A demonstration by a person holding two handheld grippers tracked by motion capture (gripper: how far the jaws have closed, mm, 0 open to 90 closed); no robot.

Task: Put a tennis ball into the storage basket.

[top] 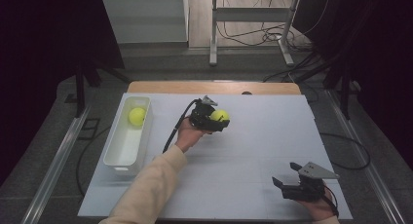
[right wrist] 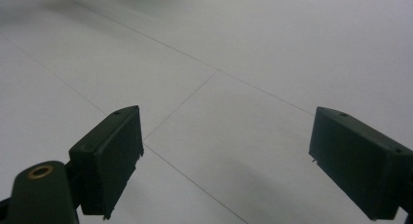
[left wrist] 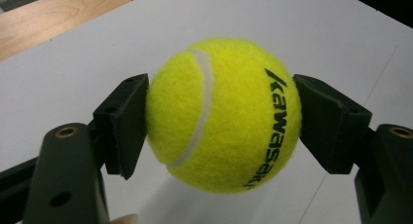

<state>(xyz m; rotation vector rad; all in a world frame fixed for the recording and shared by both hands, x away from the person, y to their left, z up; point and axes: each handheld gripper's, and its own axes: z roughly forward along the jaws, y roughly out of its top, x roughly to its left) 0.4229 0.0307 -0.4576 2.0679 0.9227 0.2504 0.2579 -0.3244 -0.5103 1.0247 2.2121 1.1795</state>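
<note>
A yellow tennis ball with black lettering is clamped between the two black jaws of my left gripper, which is shut on it and holds it a little above the white table. In the high view that gripper sits mid-table with the ball at its tip. A second yellow ball lies in the far end of the white bin on the left. My right gripper rests near the front right of the table, its jaws wide apart with nothing between them.
The white table surface has a wooden strip along its far edge. Beyond it stand a metal frame and loose cables on the floor. Black curtains flank both sides.
</note>
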